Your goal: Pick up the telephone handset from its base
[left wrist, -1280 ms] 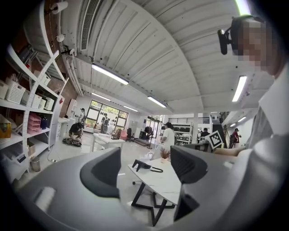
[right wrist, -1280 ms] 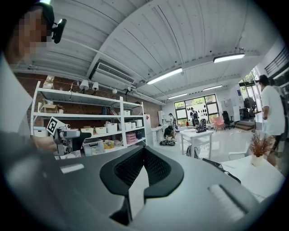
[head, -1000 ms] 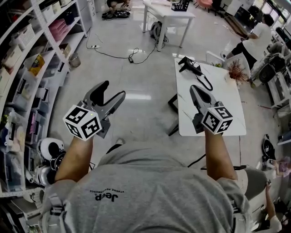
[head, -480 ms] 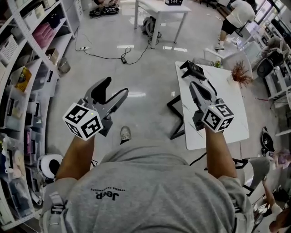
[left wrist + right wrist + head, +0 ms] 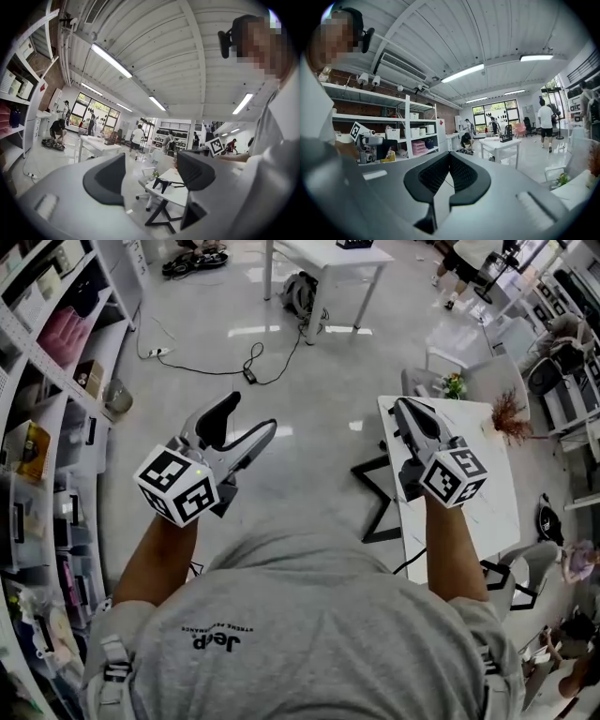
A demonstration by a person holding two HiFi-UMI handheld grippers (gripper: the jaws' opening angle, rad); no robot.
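From the head view, the person in a grey shirt (image 5: 281,643) holds both tools out over a pale tiled floor (image 5: 300,456). The left gripper (image 5: 246,423) hangs above bare floor with its jaws spread wide and nothing between them. The right gripper (image 5: 405,409) has its jaws together and reaches over the far left corner of a white bench (image 5: 502,484), covering that corner, so the telephone cannot be made out from here. A dried reddish plant (image 5: 511,413) stands at the bench's far right edge. Shelves (image 5: 37,381) run down the left side, a black cable (image 5: 253,367) lies on the floor, and a white table (image 5: 319,254) stands further off. In the left gripper view, the two dark pads (image 5: 108,180) stand well apart with only open room between them. Through that gap the bench shows on its black crossed legs, and the black telephone (image 5: 161,183) sits on its top near the closest corner, with its cord trailing to the right. It is too small to tell how the handset lies on its base. A marker cube (image 5: 215,145) of the other tool shows just above the right-hand pad. In the right gripper view, the ribbed pads (image 5: 433,176) meet at their tips and hold nothing. Beyond them are the shelves, a crouching person (image 5: 465,139) and a standing person (image 5: 545,122).
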